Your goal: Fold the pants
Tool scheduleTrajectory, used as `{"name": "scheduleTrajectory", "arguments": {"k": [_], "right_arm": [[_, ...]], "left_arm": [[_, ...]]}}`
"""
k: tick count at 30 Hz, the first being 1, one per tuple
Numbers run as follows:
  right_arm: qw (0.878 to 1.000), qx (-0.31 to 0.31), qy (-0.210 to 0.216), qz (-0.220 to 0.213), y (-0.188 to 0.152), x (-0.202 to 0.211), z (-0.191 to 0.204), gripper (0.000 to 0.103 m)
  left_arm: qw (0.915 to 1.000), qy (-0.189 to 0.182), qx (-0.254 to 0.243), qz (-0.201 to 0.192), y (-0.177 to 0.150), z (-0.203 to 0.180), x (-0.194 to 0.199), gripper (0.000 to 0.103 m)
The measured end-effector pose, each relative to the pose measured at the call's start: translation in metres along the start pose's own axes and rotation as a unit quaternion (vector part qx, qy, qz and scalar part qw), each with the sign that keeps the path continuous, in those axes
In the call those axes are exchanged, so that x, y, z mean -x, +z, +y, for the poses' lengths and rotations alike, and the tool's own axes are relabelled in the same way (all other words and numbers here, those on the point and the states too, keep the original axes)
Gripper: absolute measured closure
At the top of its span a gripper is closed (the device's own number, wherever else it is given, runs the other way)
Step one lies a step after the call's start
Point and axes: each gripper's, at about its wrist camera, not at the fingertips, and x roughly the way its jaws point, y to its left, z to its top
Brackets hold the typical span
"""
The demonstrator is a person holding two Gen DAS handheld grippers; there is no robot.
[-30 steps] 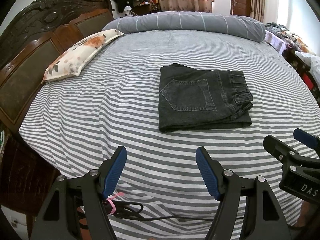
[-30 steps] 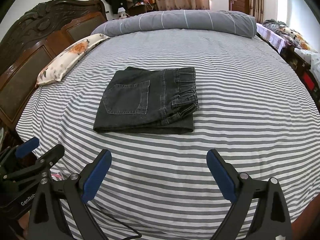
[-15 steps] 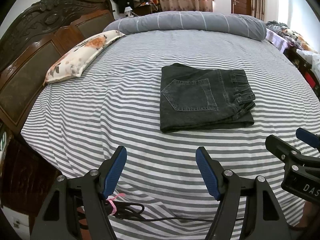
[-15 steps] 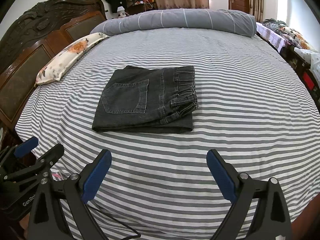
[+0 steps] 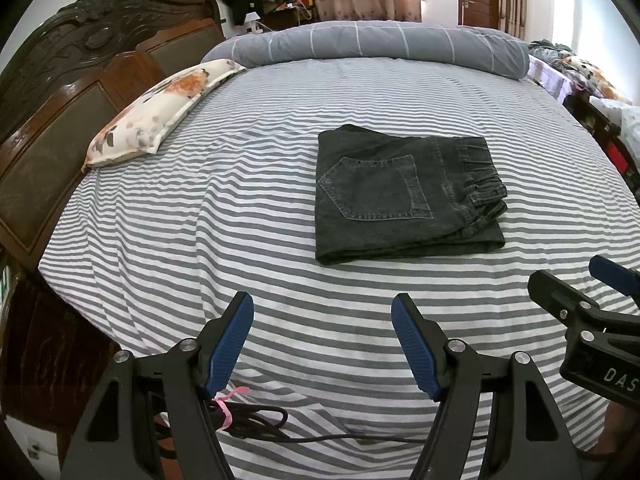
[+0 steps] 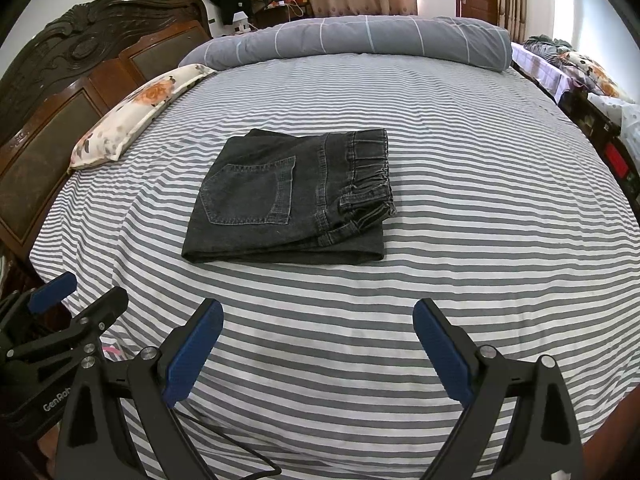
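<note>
1. Pants [image 5: 404, 196], dark grey denim, lie folded into a compact rectangle near mid-bed on the striped sheet [image 5: 200, 240]. Back pocket faces up; elastic waistband at the right end, folded edges on the near and left sides.
2. Left gripper [image 5: 322, 344]: jaws spread wide, nothing betw. the blue pads, held above the sheet at the near edge, well apart from pants.
3. Right gripper [image 6: 318, 350]: jaws likewise spread, empty, near edge of bed, clear of pants. Each gripper shows at the edge of the other's view.
4. Floral pillow [image 5: 160, 108] far left, against the carved wood headboard [image 5: 60, 92].
5. Rolled grey duvet [image 5: 380, 46] lies across the far side of bed.
6. Black cable [image 5: 256, 420] w/ pink tie under left gripper, on the sheet.
</note>
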Motion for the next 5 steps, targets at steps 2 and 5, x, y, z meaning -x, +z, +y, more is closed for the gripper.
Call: {"name": "scheduleTrajectory", "arguments": {"k": [2, 5], "right_arm": [[1.000, 0.000, 0.000, 0.000, -0.0017, 0.0000, 0.0002, 0.009], [1.000, -0.001, 0.000, 0.002, -0.0003, -0.0002, -0.0001, 0.009]], "left_arm": [[1.0000, -0.005, 0.000, 0.001, -0.0001, 0.0020, -0.0006, 0.031], [1.0000, -0.004, -0.001, 0.003, 0.0007, 0.0001, -0.0022, 0.031]]}}
